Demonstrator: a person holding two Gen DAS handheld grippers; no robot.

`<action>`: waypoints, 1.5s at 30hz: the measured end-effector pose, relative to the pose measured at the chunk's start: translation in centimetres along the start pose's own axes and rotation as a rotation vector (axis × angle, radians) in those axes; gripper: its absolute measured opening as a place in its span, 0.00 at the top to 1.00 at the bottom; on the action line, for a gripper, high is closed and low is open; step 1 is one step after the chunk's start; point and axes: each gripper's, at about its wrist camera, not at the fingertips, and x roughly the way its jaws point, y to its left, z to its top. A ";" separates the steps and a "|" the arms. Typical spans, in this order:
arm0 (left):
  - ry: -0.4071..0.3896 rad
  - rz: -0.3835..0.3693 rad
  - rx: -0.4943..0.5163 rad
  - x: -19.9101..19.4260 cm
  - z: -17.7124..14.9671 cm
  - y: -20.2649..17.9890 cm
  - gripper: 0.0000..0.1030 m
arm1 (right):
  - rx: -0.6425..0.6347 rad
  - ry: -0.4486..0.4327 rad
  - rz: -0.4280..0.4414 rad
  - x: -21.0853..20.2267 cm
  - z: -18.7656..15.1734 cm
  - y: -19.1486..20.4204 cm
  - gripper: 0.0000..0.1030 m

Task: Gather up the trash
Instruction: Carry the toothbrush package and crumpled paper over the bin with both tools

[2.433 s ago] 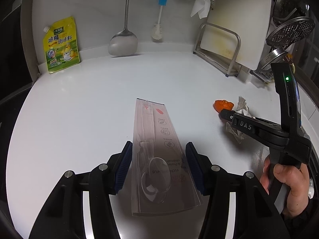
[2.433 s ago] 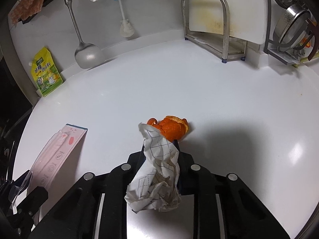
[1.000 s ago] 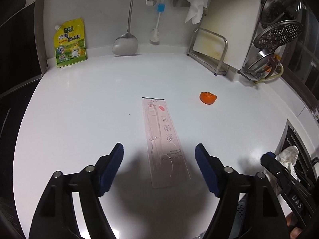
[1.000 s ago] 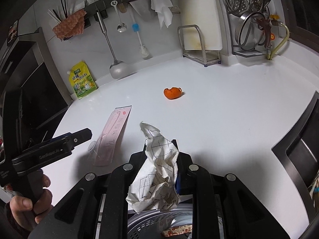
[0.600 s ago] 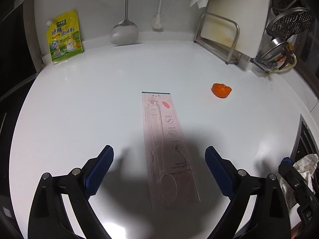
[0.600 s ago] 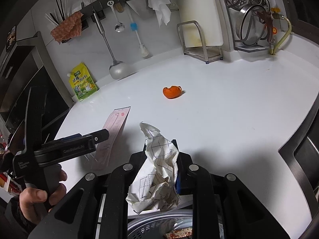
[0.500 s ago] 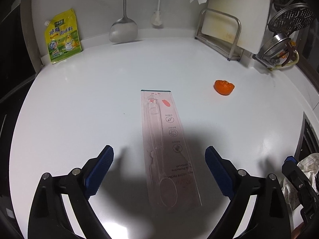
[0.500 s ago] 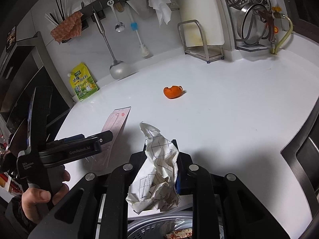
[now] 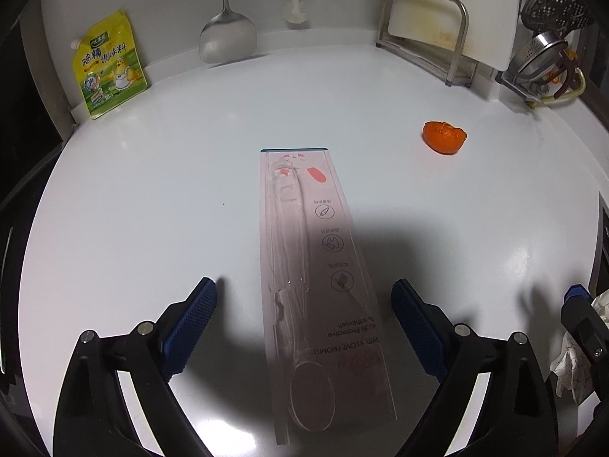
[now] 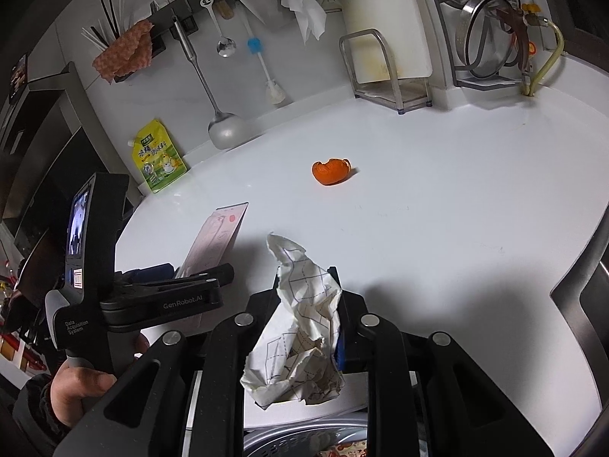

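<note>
A long pink toothbrush package (image 9: 316,278) lies flat on the white counter (image 9: 152,190), its near end between the fingers of my left gripper (image 9: 304,316), which is open wide and touches nothing. An orange peel (image 9: 444,137) lies further right; it also shows in the right wrist view (image 10: 331,171). My right gripper (image 10: 304,304) is shut on a crumpled checked paper (image 10: 300,323), held over the counter's front edge above a metal bin (image 10: 304,441). The left gripper (image 10: 171,289) and the package (image 10: 217,236) show at the left of the right wrist view.
A yellow seasoning pouch (image 9: 108,64), a hanging ladle (image 9: 226,38) and a brush stand at the back wall. A cutting board in a metal rack (image 9: 437,26) and strainers (image 9: 552,38) are at the back right. A dark sink edge (image 10: 578,289) lies to the right.
My left gripper has moved forward and lower over the package, so its near end now lies between the open fingers. My right gripper still holds the paper, shifted slightly forward above the bin.
</note>
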 end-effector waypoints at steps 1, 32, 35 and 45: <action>-0.001 -0.007 0.002 0.0 0.0 -0.1 0.14 | 0.000 0.001 -0.001 0.1 0.0 0.0 0.81; -0.132 -0.116 0.056 -8.6 -4.4 -0.9 0.47 | 0.060 -0.011 -0.021 -4.6 -4.2 0.6 0.81; -0.142 -0.126 0.069 -9.8 -5.4 -1.2 0.47 | 0.063 -0.017 -0.029 -5.6 -4.8 0.8 0.81; -0.179 -0.197 0.111 -13.8 -9.8 -2.6 0.47 | 0.085 -0.032 -0.068 -9.6 -7.9 0.6 0.81</action>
